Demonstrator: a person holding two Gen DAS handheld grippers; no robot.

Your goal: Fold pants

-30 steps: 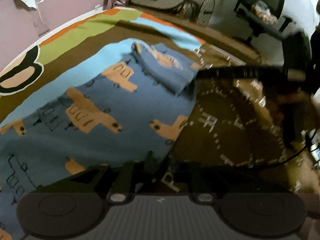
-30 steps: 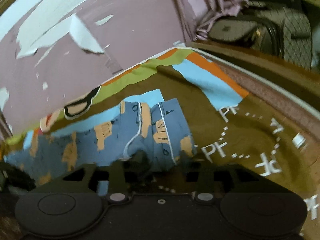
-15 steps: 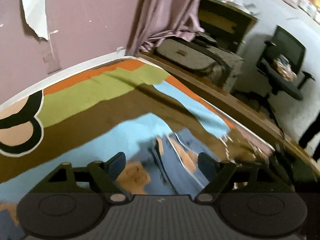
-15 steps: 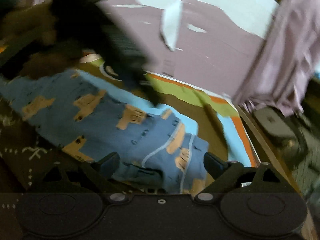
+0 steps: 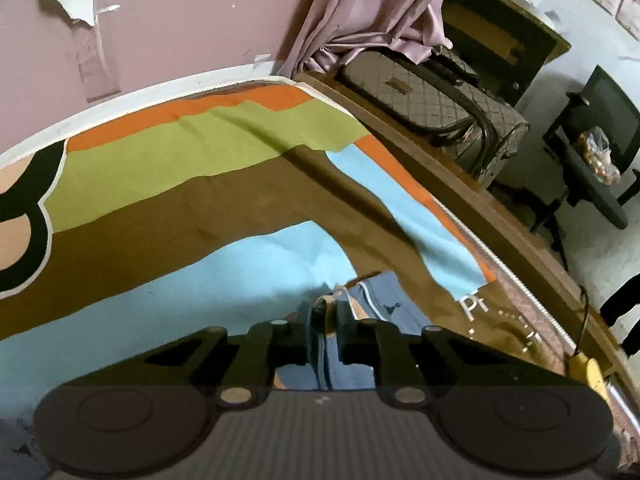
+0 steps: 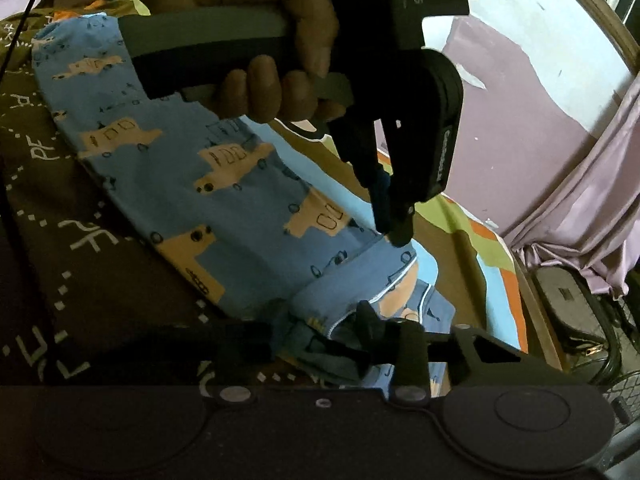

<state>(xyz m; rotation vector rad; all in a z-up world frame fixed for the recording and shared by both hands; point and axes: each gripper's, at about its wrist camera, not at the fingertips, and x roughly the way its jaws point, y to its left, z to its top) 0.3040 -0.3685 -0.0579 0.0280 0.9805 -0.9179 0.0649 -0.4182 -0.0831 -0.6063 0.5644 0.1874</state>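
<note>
The room is dim and the light is soft. The wall [image 6: 532,32] far past the gripper looks brightest, washed pale. The hand [image 6: 256,32] is a dark shape against it. The bedspread [image 5: 192,152] shows sharp, bright colours. Both pictures bend at the edges, with black corners. Nothing looks smeared.

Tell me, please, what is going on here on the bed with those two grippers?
A person is folding blue cotton pants printed with tan trucks, laid on a striped bedspread. A hand holds the left gripper, whose jaws have just been closing and now pinch one edge of the fabric at the near end. The right gripper has likewise been closing and clamps a bunched fold at that same end. The rest lies flat.
</note>
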